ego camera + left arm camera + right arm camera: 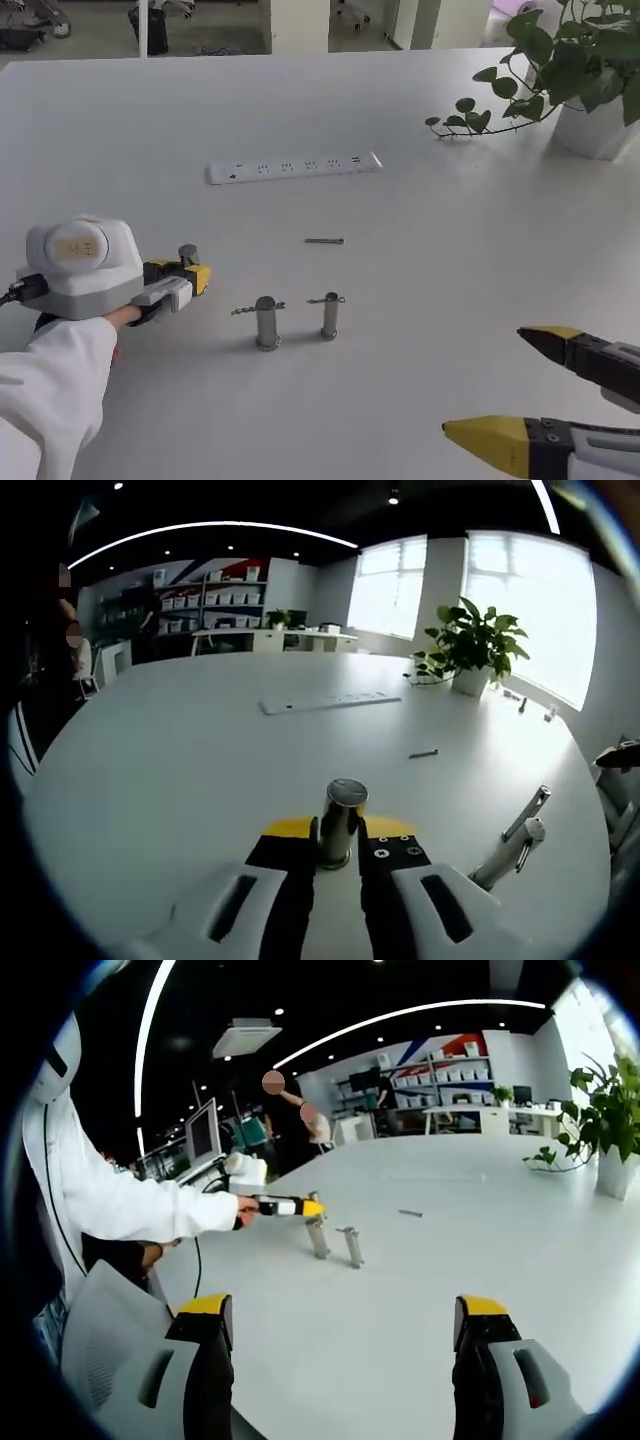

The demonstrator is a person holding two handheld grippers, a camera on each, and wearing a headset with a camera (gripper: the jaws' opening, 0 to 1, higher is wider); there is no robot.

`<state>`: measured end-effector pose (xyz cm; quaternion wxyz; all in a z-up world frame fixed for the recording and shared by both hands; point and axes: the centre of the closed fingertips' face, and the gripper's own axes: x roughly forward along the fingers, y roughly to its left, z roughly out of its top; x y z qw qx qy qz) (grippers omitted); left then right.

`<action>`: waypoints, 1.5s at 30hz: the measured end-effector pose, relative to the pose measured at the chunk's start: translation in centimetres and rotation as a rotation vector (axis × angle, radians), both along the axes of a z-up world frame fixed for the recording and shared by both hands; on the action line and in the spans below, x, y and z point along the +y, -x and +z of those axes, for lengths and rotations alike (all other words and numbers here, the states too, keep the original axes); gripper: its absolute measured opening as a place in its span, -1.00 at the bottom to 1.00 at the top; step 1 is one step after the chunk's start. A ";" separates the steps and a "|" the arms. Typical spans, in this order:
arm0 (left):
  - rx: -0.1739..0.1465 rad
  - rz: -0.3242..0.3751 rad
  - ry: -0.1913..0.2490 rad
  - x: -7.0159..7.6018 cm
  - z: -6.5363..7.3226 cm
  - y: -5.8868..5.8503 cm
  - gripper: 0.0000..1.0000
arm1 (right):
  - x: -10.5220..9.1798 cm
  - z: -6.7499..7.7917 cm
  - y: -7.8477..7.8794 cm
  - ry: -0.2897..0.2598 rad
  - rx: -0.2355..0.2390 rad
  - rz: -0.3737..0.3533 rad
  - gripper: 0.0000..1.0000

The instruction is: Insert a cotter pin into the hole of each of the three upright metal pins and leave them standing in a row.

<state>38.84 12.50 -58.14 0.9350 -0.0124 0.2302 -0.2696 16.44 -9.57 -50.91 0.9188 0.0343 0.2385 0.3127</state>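
1. Note left gripper [340,832] clamped on the bare metal pin [343,815], held upright left of the two fitted pins [266,322].
2. Note right gripper [342,1306] spread wide, empty; loose cotter pin [324,241] flat beyond the row.
3. Release squarely to avoid tipping the held pin.
4. Approach the cotter pin around the row, not across, to avoid toppling fitted pins.
5. Use the open table [450,260] right of the row; stay clear of power strip [295,167] and plant [570,60].

White counter [450,340]. Power strip [294,167] lies flat toward the far side, sockets up. Plant [572,58] in white pot [597,132] at far right, stems trailing over the counter. Shelves [215,595] on back wall.
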 end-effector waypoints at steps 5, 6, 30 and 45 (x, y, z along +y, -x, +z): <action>0.002 0.009 0.014 0.1 0.0 0.0 -0.74 | 0.3 0.0 0.5 0.022 0.003 0.020 0.79; -0.002 0.005 0.009 0.1 0.0 0.0 -0.75 | 0.3 0.1 0.5 0.028 0.000 0.024 0.78; -0.142 -0.143 -0.116 0.2 7.2 2.2 -0.79 | 1.1 -0.2 0.6 0.057 -0.017 0.070 0.75; -0.187 -0.266 -0.080 -2.2 11.1 8.7 -0.79 | 1.3 -0.4 0.8 0.054 -0.020 0.099 0.76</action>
